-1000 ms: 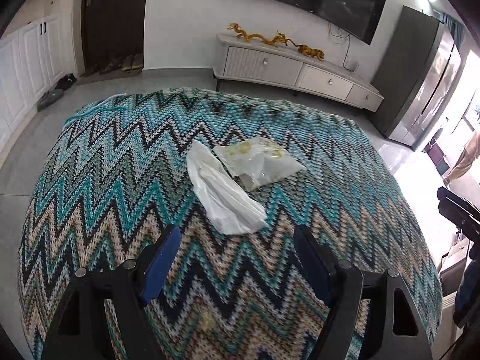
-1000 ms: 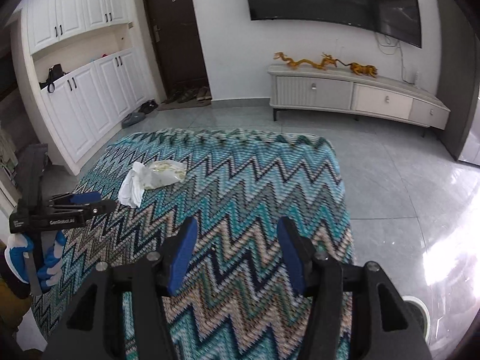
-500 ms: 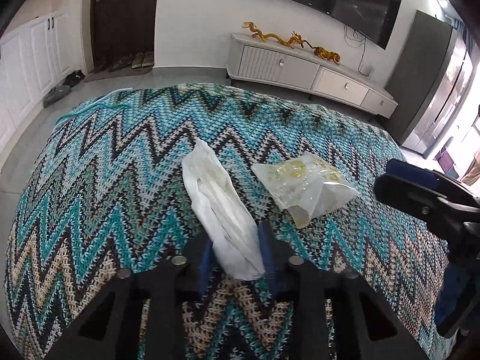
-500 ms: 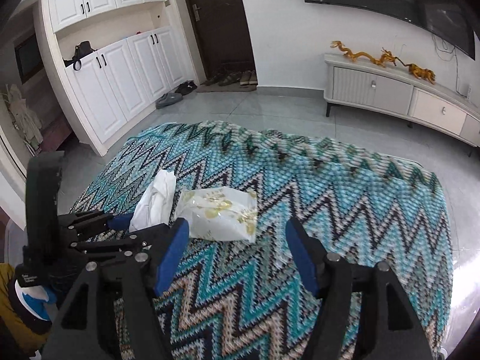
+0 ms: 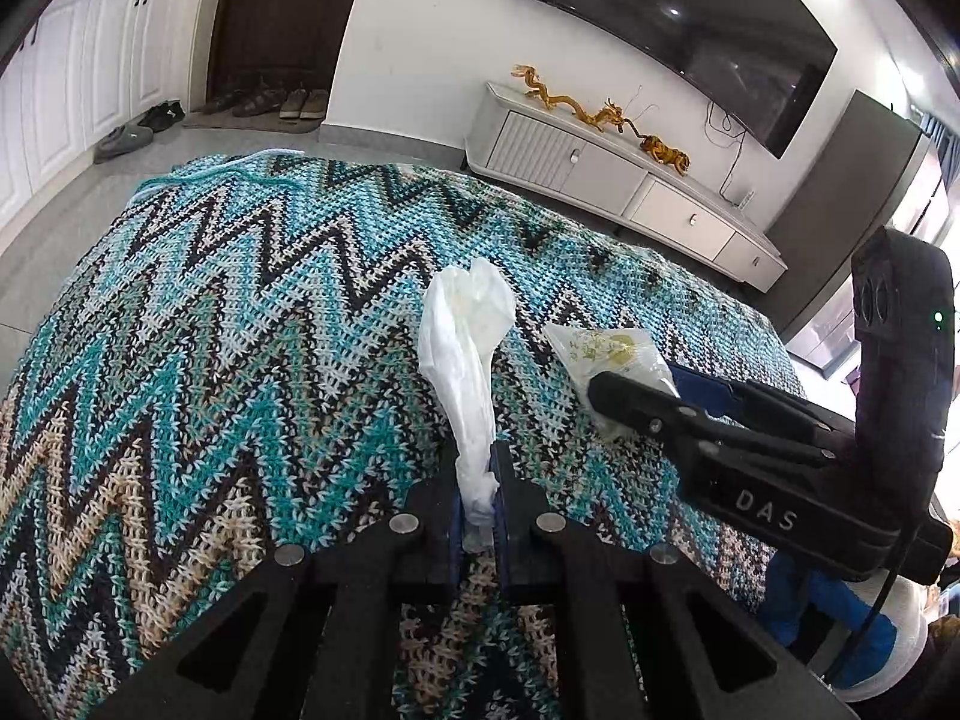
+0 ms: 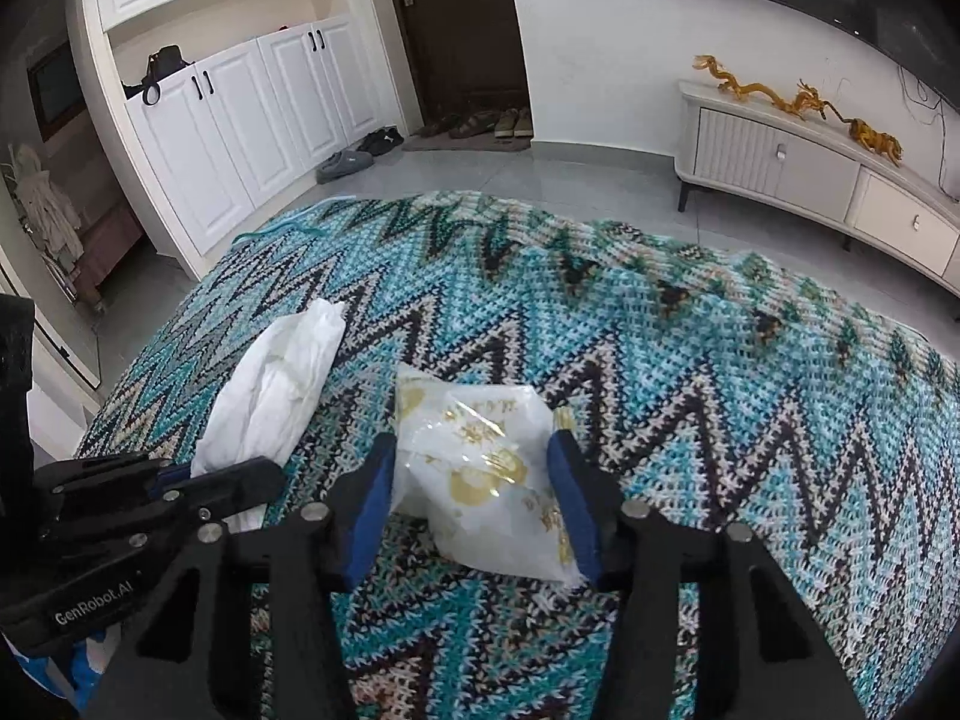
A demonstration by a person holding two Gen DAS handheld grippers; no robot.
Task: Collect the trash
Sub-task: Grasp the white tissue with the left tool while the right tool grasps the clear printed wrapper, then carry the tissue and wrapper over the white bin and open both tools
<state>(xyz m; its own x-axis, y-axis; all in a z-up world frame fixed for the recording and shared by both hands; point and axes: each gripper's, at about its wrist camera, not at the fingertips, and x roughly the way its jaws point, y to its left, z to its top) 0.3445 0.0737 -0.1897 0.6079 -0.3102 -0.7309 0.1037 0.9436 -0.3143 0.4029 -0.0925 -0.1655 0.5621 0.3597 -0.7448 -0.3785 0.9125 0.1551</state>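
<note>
Two pieces of trash, one gripped and one about to be.

The left gripper is pressed together on the near end of the white tissue, whose far end rises off the knitted zigzag blanket. The right gripper is spread, its blue pads either side of the clear gold-printed wrapper, which lies on the blanket just right of the tissue. Left to do, I judge: close on the wrapper, lift both, and carry them to a bin, none in view.
</note>
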